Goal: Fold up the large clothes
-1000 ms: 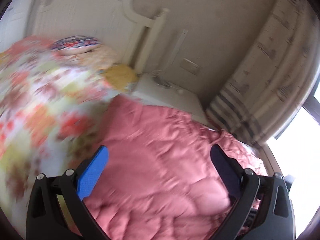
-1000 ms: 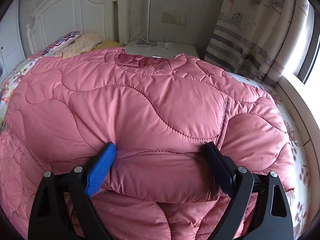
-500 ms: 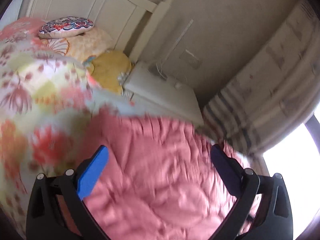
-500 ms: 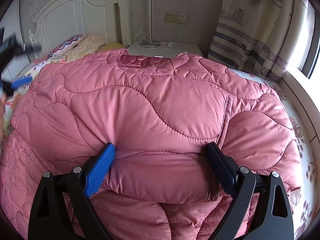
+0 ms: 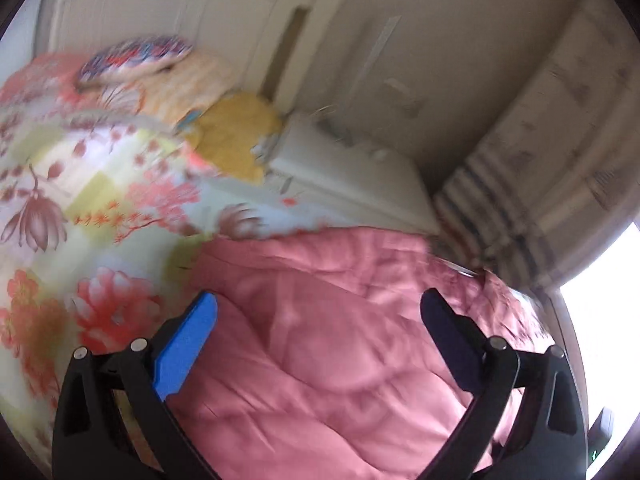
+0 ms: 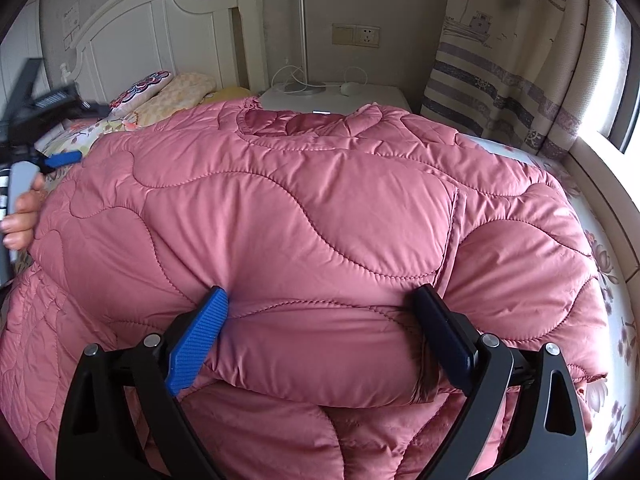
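A pink quilted coat point(image 6: 304, 208) lies spread over the bed, collar toward the headboard. My right gripper point(image 6: 320, 320) is wide open, its fingers pressed against a folded roll of the coat's hem, one on each side. My left gripper point(image 5: 320, 316) is open and empty, held above the coat's left side point(image 5: 328, 340); that view is blurred. The left gripper point(image 6: 60, 158) also shows in the right wrist view at the far left, beside the coat's edge.
A floral bedsheet point(image 5: 80, 200) covers the bed left of the coat. Pillows point(image 6: 168, 92) lie by the white headboard point(image 6: 160, 36). A white nightstand point(image 6: 336, 96) with a lamp pole stands behind the coat. A striped curtain point(image 6: 512, 80) and window sill are to the right.
The left gripper has swung about over the coat's left side, its view shifting between bed and headboard. The right gripper has stayed against the folded hem, with the view tilting slightly.
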`<state>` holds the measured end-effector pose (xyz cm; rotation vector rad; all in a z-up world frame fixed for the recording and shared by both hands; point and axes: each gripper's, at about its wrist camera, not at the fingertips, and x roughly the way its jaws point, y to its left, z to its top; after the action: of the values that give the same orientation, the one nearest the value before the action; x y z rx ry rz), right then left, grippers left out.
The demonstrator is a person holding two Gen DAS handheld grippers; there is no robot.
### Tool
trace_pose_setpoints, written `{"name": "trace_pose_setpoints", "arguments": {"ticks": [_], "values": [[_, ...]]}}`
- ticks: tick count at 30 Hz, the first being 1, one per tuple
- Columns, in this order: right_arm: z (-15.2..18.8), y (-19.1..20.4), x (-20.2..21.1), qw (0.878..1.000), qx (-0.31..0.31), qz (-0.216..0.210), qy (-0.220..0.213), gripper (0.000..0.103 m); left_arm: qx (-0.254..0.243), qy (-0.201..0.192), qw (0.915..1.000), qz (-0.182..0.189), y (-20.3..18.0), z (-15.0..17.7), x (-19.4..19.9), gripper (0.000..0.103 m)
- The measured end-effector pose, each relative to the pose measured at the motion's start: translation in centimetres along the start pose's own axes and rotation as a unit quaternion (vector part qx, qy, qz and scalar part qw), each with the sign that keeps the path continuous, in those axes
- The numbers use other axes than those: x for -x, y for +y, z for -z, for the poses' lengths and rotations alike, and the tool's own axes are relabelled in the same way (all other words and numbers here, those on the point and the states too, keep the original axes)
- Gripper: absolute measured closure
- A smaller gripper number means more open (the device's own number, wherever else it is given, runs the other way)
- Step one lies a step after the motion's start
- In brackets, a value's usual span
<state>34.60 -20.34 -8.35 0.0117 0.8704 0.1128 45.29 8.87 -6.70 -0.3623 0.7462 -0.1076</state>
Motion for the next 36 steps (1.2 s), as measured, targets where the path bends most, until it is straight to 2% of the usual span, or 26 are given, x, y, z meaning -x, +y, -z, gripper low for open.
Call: {"name": "trace_pose_setpoints", "arguments": {"ticks": [2,3,6,10,12,14,16,18,21,25,27,29,32,34,36], "values": [[0.0,0.0,0.0,1.0,0.0,0.0,0.0,0.012,-0.047,-0.009,0.9988,-0.01,-2.0,1.4,0.4,0.002],[0.0,0.0,0.0,1.0,0.0,0.001,0.0,0.012,-0.088,-0.006,0.9958,-0.026,-3.3,2.5,-0.1,0.002],[0.0,0.0,0.0,1.0,0.0,0.001,0.0,0.011,-0.156,0.045,0.9832,-0.084,-5.0,4.6,-3.8,0.002],[0.0,0.0,0.0,1.0,0.0,0.001,0.0,0.011,-0.132,0.041,0.9869,-0.082,-4.3,4.6,-2.7,0.002],[0.0,-0.1,0.0,1.0,-0.001,0.0,0.0,0.011,-0.106,0.032,0.9918,-0.064,-4.2,4.5,-0.8,0.002],[0.0,-0.1,0.0,1.0,-0.002,0.0,0.0,0.011,-0.089,0.007,0.9958,-0.021,-4.3,5.0,2.6,0.002],[0.0,-0.1,0.0,1.0,-0.001,0.001,0.0,0.011,-0.096,-0.005,0.9953,-0.013,-4.7,6.0,4.3,0.002],[0.0,-0.1,0.0,1.0,-0.001,0.0,0.0,0.011,-0.115,0.005,0.9929,-0.029,-4.9,7.4,4.5,0.002],[0.0,0.0,0.0,1.0,-0.001,0.001,0.001,0.01,-0.14,0.058,0.9854,-0.077,-3.7,9.4,1.1,0.002],[0.0,0.0,0.0,1.0,0.001,0.004,0.002,0.01,-0.151,0.05,0.9834,-0.087,-4.1,9.5,1.7,0.002],[0.0,0.0,-0.1,1.0,0.0,0.001,0.004,0.008,-0.141,0.05,0.9854,-0.081,-4.4,9.4,2.9,0.002],[0.0,-0.2,-0.1,1.0,-0.004,-0.009,0.006,0.007,-0.13,0.041,0.9888,-0.059,-4.9,9.9,4.9,0.002],[-0.2,-0.2,0.5,1.0,-0.006,-0.006,0.02,0.007,-0.136,0.033,0.9887,-0.055,-6.0,11.5,7.3,0.002],[-0.2,0.1,2.5,1.0,-0.015,-0.002,0.026,0.007,-0.145,0.031,0.9872,-0.059,-6.5,13.0,8.7,0.002],[0.5,0.8,5.2,1.0,-0.015,-0.007,0.0,0.007,-0.152,0.035,0.9859,-0.061,-6.8,14.5,9.2,0.002]]}}
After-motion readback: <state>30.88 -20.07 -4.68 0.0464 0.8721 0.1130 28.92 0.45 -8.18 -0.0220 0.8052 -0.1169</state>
